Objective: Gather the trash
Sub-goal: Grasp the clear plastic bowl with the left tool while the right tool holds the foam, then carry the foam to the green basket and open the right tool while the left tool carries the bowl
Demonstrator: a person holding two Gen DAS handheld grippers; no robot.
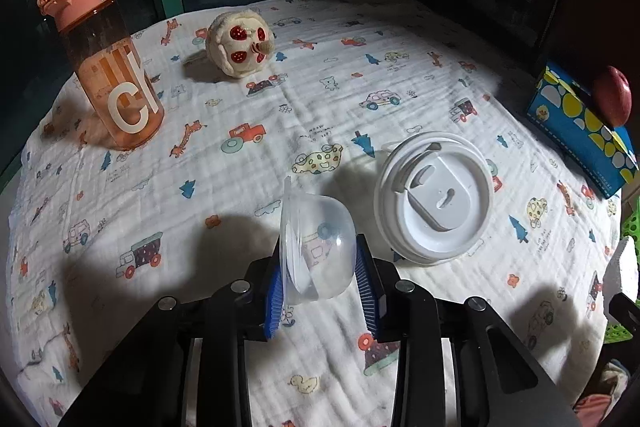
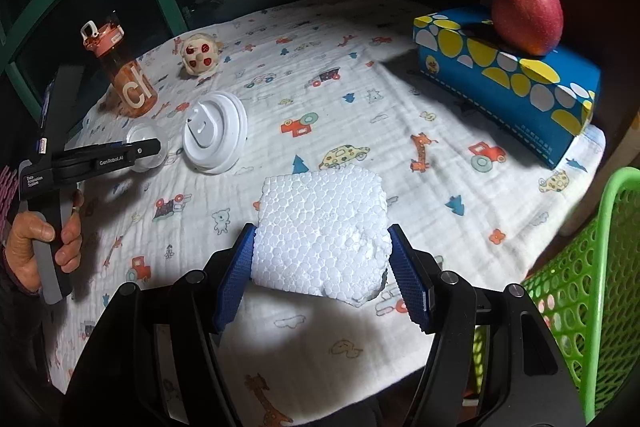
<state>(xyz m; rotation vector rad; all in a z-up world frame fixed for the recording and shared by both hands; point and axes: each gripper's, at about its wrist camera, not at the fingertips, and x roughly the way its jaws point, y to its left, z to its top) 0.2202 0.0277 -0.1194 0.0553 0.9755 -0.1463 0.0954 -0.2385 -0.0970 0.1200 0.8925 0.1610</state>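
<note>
Left tool [image 1: 318,283] clamped on clear plastic cup [image 1: 318,251], frame centre: light, thin, crushable. Right tool [image 2: 322,267] clamped on foam block [image 2: 322,231]: light, crumbly; grip flat sides gently.

The right gripper [image 2: 322,263] squeezes a white foam block [image 2: 322,231] over the cartoon cloth [image 2: 360,107]. A red apple [image 2: 527,15] sits on a blue tissue box [image 2: 504,83]. A green basket [image 2: 592,267] is beside it. The left gripper [image 2: 150,149] reaches a clear cup [image 2: 146,147] by a white lid [image 2: 214,137].

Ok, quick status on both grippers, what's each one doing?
Left gripper: closed on the clear plastic cup, both pads against it.
Right gripper: closed on the white foam block.
</note>
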